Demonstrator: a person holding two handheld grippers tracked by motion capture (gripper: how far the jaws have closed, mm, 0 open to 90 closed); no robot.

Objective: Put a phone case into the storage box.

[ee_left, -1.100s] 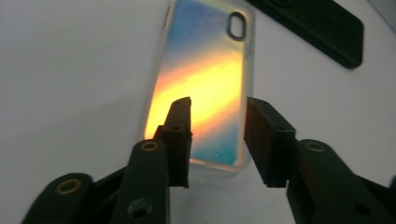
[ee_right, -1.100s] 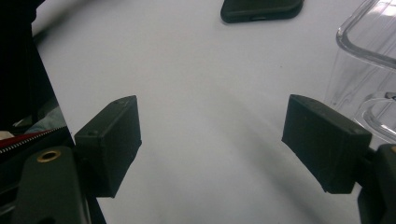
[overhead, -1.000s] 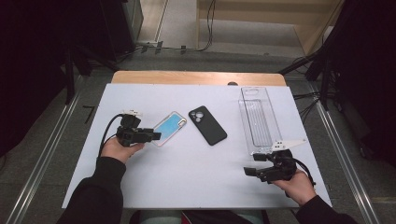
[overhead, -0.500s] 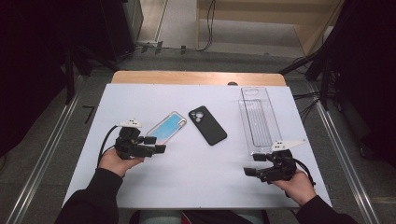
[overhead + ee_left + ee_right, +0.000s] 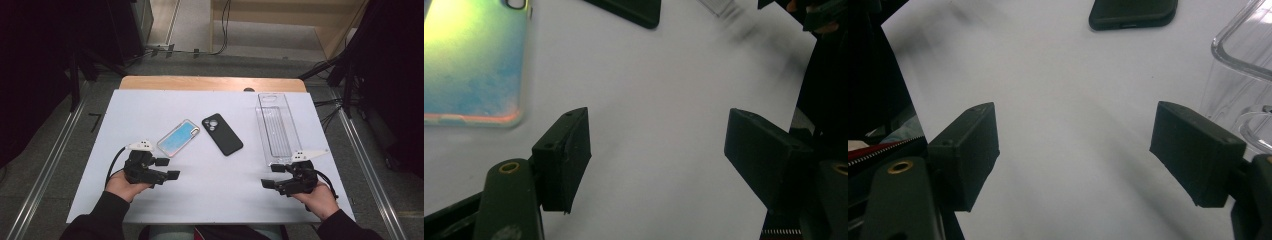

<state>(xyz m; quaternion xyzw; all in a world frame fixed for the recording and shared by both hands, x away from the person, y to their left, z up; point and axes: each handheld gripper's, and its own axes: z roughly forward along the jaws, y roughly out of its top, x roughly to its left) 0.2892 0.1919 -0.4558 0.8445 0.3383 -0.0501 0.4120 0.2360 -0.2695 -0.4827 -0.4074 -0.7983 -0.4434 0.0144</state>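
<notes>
An iridescent blue-green phone case (image 5: 178, 137) lies flat on the white table (image 5: 150, 107), with a black phone case (image 5: 222, 134) to its right. My left gripper (image 5: 167, 168) rests on the table just below the iridescent case (image 5: 469, 65) and apart from it. Its jaws have just been opening, and between them is only bare table (image 5: 656, 150). My right gripper (image 5: 272, 176) sits near the front right, open and empty (image 5: 1073, 150), beside the near end of a clear plastic tray (image 5: 277, 127). The black case (image 5: 1133, 12) lies ahead of it.
The clear tray (image 5: 1243, 45) runs lengthwise along the table's right side. A wooden strip (image 5: 210, 83) borders the far edge. Metal rails flank the table on the floor. The other gripper (image 5: 824, 15) shows far off across the white surface.
The left gripper has drawn back toward the near edge, away from the iridescent case, and its jaws stand wider. The case stays on the table. The right gripper has not moved.
</notes>
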